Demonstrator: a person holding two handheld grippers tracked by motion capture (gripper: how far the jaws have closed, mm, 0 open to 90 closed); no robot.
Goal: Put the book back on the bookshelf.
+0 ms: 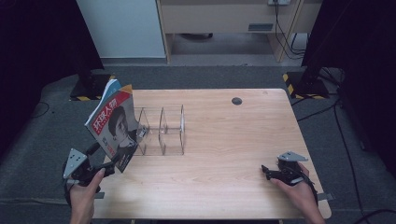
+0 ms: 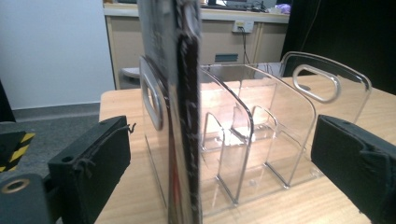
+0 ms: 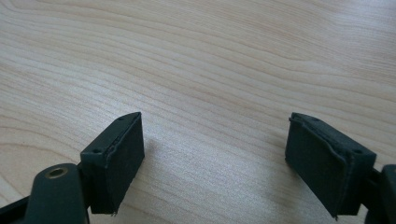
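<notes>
Two grippers were on the wooden table [image 1: 219,154], one in each of the person's hands. The left gripper [image 1: 108,167] sat at the table's near left corner, just in front of a magazine [image 1: 113,122] that stood on edge at the left end of a clear acrylic file rack [image 1: 161,130]. In the high view the magazine leaned leftward, its red-and-white cover with a portrait facing the camera, and behind it showed the blue and white edges of more printed matter. Its lower corner lay right at the left gripper's tips.

In the left gripper view the magazine's edge [image 2: 180,112] rose upright between the two black jaws, which stood wide apart with a clear gap on each side of the paper; the claw was released and touched nothing. Just beyond the magazine stood the rack [image 2: 261,135], with its curved dividers and an oval handle cut-out in the end wall. Whether the magazine's foot stood inside the rack's first slot or just beside it could not be told.

The right gripper [image 1: 275,173] rested well apart at the near right of the table, held low over bare wood. In the right gripper view its jaws were spread wide over the table [image 3: 210,84], released, with nothing between them.
</notes>
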